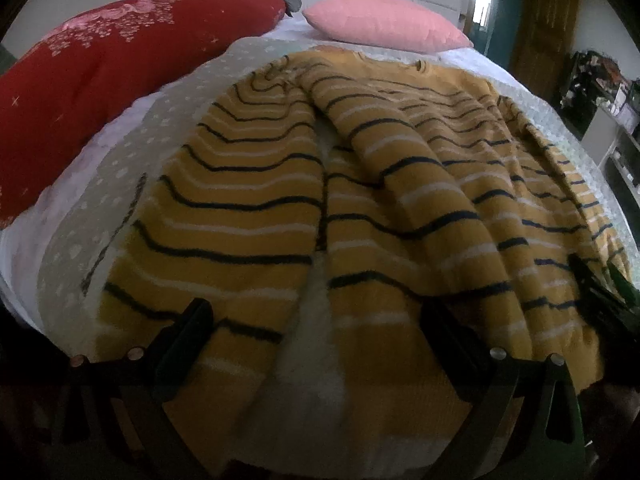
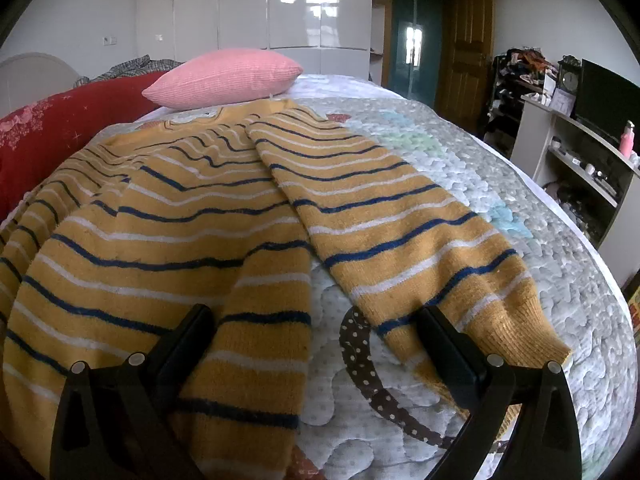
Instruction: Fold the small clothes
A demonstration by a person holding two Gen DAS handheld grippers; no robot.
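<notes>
A mustard-yellow sweater with navy and white stripes (image 1: 400,200) lies spread on the quilted bed cover, also in the right wrist view (image 2: 160,216). In the right wrist view its right sleeve (image 2: 400,248) lies stretched toward me, cuff near the right finger. My left gripper (image 1: 316,320) is open, low over the sweater's near hem, with a strip of quilt between its fingers. My right gripper (image 2: 316,320) is open above the gap between the sweater body and the sleeve. The right gripper's fingers (image 1: 600,296) show at the right edge of the left wrist view.
A pink pillow (image 2: 224,76) and a red floral duvet (image 1: 100,80) lie at the head of the bed. A brown polka-dot strap (image 2: 372,380) lies on the grey quilt (image 2: 520,184). A shelf unit (image 2: 580,148) with clutter stands at the right, and a white wardrobe (image 2: 280,8) stands behind.
</notes>
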